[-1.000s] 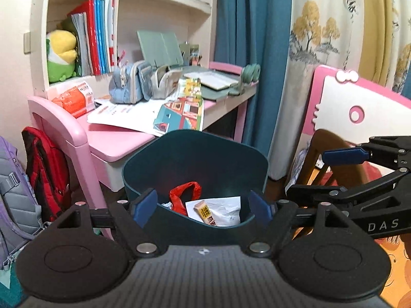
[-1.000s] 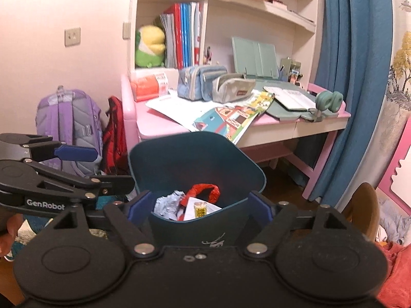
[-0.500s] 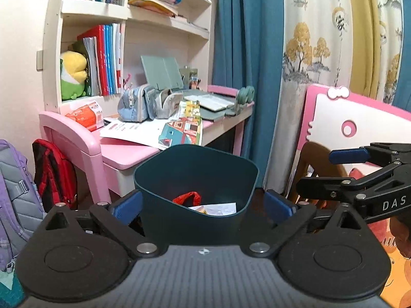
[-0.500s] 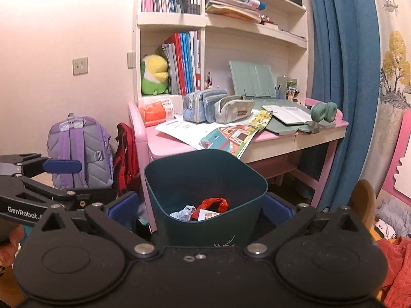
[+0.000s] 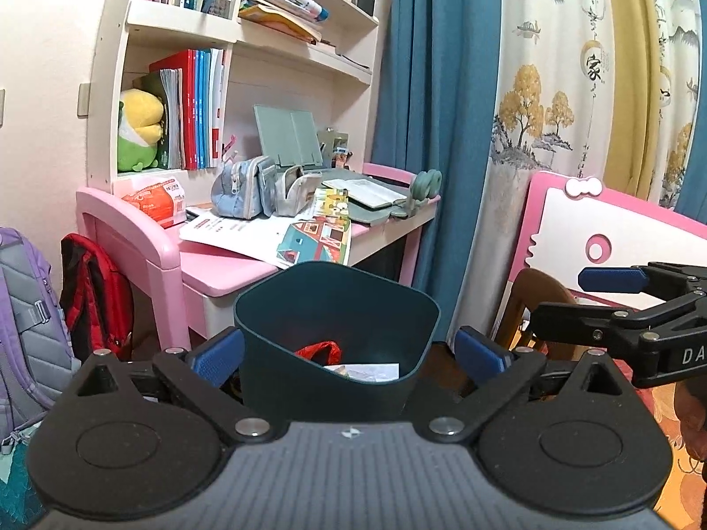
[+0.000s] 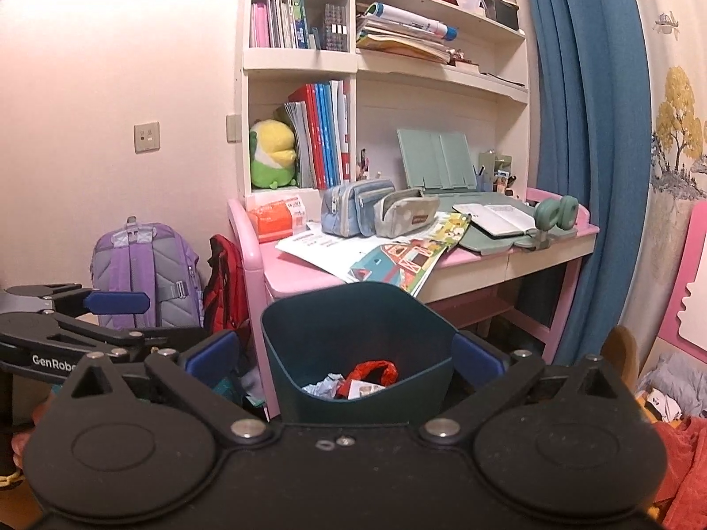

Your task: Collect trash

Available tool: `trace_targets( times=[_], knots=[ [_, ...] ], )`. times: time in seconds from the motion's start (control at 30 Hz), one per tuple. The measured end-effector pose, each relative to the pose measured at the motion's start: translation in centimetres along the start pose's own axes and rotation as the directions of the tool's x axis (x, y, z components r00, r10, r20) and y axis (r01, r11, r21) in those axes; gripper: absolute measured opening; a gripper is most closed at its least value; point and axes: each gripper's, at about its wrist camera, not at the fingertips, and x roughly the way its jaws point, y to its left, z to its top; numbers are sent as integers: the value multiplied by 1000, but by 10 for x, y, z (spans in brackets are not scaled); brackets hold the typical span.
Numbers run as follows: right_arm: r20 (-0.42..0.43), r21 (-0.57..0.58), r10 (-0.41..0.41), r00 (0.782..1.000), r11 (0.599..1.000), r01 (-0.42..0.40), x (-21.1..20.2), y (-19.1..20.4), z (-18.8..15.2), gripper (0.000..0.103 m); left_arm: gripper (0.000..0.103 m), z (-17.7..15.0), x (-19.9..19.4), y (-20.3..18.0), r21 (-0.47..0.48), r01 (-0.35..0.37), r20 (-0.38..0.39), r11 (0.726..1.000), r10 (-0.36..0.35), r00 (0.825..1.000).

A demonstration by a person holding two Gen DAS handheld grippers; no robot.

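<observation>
**Both grippers spread at the bin: collision and tip hazards**

I read my left gripper (image 5: pixel 349 353) as fully spread: its blue pads (image 5: pixel 218 352) sit at lower centre of the left wrist view, either side of the dark teal bin (image 5: pixel 338 304), not visibly pressing on its wall. My right gripper (image 6: pixel 344 357) is likewise spread wide and holds nothing; the bin (image 6: pixel 353 322) fills the lower centre of its view between the pads. Each gripper also shows at the edge of the other's view, so the two tools are near one another.

Task item: trash (image 6: pixel 353 382) lies inside the bin, namely a red bag (image 5: pixel 320 350), white paper (image 5: pixel 366 371) and crumpled scraps.

Beyond the bin stands the pink desk (image 6: pixel 300 274), upper centre, carrying papers (image 6: pixel 397 256) that overhang its front edge just above the bin's rim. A purple backpack (image 6: pixel 146 274) sits at left.

Hazards, in my judgement:
- Advancing either tool may push the light bin over, spilling its contents.
- Raising a tool near the rim may snag the overhanging papers.
- Moving both tools together risks finger-to-finger contact.
</observation>
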Motion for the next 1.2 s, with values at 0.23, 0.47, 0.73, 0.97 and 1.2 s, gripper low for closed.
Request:
trace_targets(
  times=[0.23,0.47,0.73,0.97,1.2],
  knots=[
    [1,4,2,1000,1000,-2,-1,-1,3,103,102,11,-6,-2,4,6,21,1000,-6,1000],
    [5,14,4,1000,1000,-4,-5,-1,4,103,102,13,-10,-6,13,19,29,1000,-19,999],
    [8,19,11,1000,1000,-11,-10,0,5,103,102,15,-13,-6,11,20,39,1000,-20,999],
    [9,19,13,1000,1000,-13,-10,0,5,103,102,15,-16,-7,13,14,50,1000,-15,999],
    [8,20,14,1000,1000,-14,-12,2,5,103,102,16,-19,-8,12,12,57,1000,-12,998]
  ],
)
